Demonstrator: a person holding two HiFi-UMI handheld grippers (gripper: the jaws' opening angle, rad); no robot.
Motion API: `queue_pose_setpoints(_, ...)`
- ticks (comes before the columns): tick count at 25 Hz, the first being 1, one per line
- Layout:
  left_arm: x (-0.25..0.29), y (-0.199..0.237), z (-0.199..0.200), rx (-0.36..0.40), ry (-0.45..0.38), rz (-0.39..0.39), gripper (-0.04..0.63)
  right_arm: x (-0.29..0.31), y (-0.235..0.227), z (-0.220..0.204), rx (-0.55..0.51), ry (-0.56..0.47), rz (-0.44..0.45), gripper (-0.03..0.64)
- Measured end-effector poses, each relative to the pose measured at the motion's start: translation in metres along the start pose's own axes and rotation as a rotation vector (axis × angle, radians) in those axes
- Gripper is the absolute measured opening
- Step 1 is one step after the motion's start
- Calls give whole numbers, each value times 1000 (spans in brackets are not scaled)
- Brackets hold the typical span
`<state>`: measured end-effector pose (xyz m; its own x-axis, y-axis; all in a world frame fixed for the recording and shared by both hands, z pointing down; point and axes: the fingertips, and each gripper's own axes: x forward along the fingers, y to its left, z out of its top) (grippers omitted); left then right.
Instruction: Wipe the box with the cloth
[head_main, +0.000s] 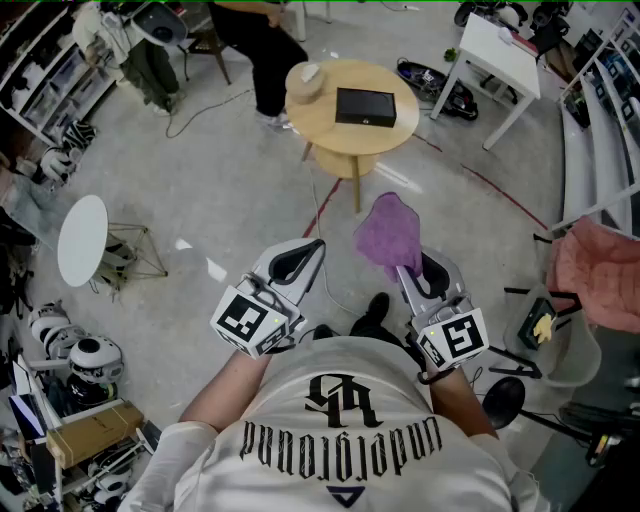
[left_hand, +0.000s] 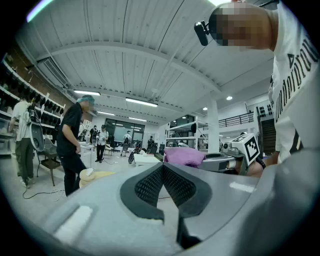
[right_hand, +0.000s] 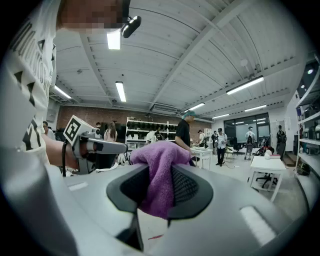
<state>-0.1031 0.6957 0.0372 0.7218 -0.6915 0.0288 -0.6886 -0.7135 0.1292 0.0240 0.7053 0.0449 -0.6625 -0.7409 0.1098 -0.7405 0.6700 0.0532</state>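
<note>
Both my forearms are held close in front of my chest, grippers side by side, roughly level and pointing ahead. Left gripper (head_main: 312, 250): jaws closed together, nothing between them. Right gripper (head_main: 405, 272): jaws clamped on the purple cloth (head_main: 388, 235), which bunches above them. The black box (head_main: 365, 106) lies on the round table (head_main: 330, 140), well ahead of both grippers

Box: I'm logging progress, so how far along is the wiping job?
Done: the purple cloth is clamped in the right gripper. In hand: it is held out short of the round table; the left gripper is shut and empty. Left: the black box lies on that table, apart from the cloth, so all the wiping remains.
</note>
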Motion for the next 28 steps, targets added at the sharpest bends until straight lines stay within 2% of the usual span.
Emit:
queue_pose_setpoints(10,54,18,-4,-13,18,29,8,18,-54,-15,13,7,17,103)
queue_pose_setpoints(16,126,29,-5,-15,11,43,8,29,-126,-21,-14,2,38,106)
queue_pose_setpoints(23,226,21,2,-11,-2,63,8,25,-231,-22,-39,-1,76,106)
queue_pose_setpoints(28,271,21,6,-8,1,83,8,29,-286,-21,-35,-1,93,106)
